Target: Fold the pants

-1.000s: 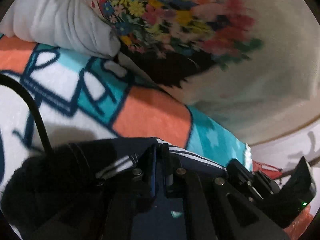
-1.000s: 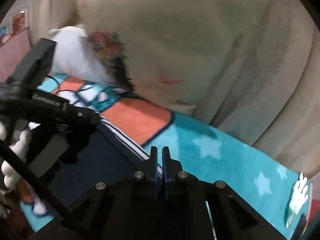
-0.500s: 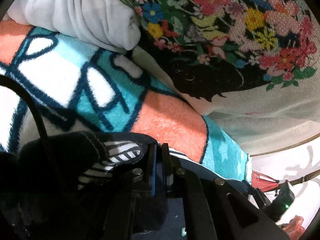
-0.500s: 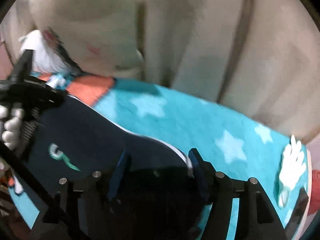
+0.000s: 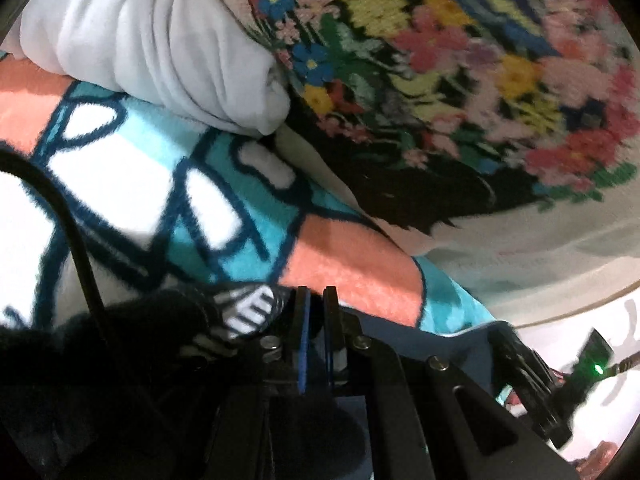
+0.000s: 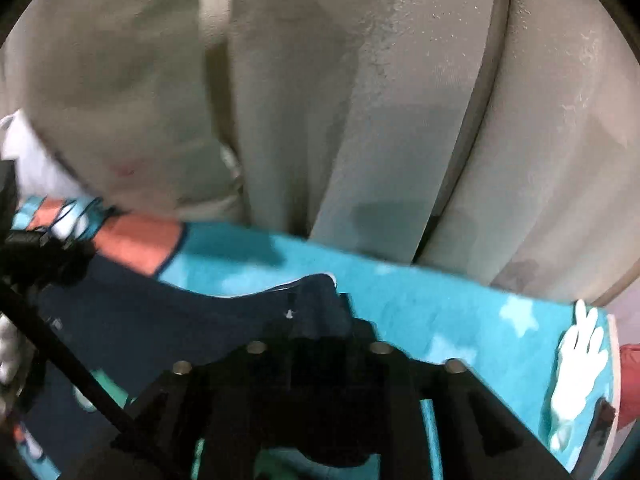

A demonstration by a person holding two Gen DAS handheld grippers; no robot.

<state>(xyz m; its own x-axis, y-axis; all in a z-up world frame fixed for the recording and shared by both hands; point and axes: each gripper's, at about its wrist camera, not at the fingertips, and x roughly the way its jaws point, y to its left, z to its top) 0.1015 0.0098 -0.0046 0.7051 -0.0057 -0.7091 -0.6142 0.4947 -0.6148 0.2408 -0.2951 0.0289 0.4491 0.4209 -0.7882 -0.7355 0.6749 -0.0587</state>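
Note:
The navy pants [image 6: 168, 320] lie on a turquoise, orange and white blanket [image 6: 440, 316]. In the left wrist view my left gripper [image 5: 316, 304] has its blue pads a small gap apart, with dark pants fabric and a black-and-white striped cuff [image 5: 248, 308] bunched at them. In the right wrist view my right gripper [image 6: 316, 320] sits over a raised navy fold of the pants [image 6: 316, 296], which covers the fingertips; the jaws look spread, and whether they grip is hidden. The left gripper body [image 6: 36, 248] shows at the far left.
A white cloth bundle [image 5: 160, 48] and a flowered cushion [image 5: 460, 80] lie close behind the left gripper. Beige sofa cushions [image 6: 360, 120] rise behind the blanket. A black cable [image 5: 72, 232] crosses the left view. The blanket edge with a white hand print [image 6: 580, 356] is at right.
The right gripper went from shut to spread half a second ago and has swung right with pants fabric over its tips. The left gripper moved closer to the cushions, its pads now slightly apart.

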